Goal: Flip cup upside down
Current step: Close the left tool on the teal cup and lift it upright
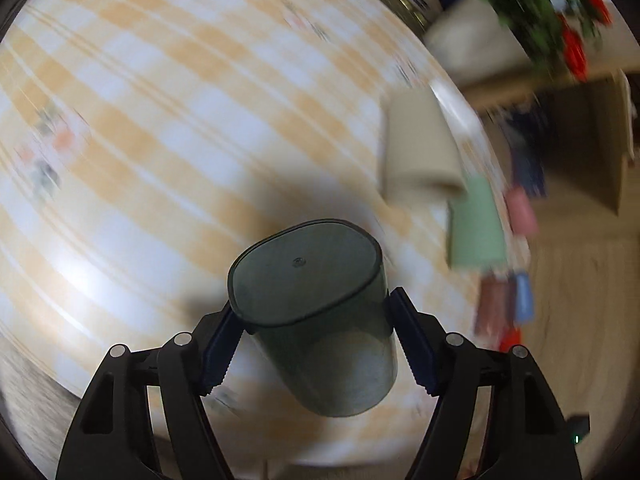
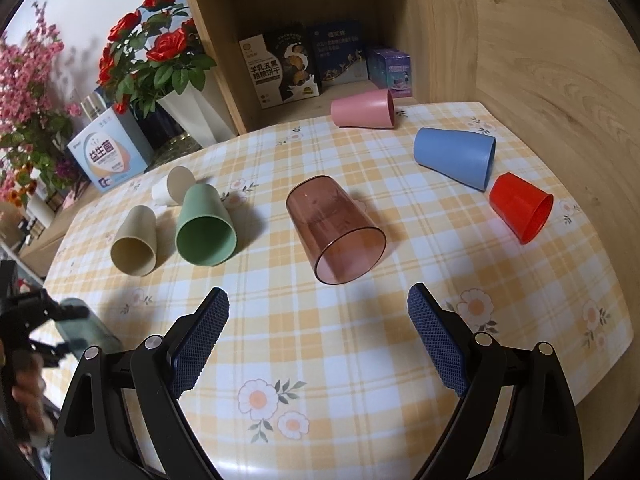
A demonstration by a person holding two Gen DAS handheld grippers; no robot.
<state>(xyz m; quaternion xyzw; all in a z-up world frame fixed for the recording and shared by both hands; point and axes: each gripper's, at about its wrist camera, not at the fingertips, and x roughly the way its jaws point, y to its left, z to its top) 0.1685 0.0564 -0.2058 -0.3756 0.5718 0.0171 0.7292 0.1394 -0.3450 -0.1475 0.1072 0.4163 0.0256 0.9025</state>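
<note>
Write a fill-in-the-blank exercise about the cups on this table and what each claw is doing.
1. The left claw is shut on a dark, see-through ____ cup.
2. The right claw is ____ and holds nothing.
3. The cup lying on its side nearest ahead of the right claw is the see-through ____ cup.
4. The red cup lies nearest the ____ cup.

Missing words: grey; open; brown; blue

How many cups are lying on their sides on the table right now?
7: beige cup, green cup, white cup left; brown cup centre; pink cup, blue cup, red cup right.
</note>
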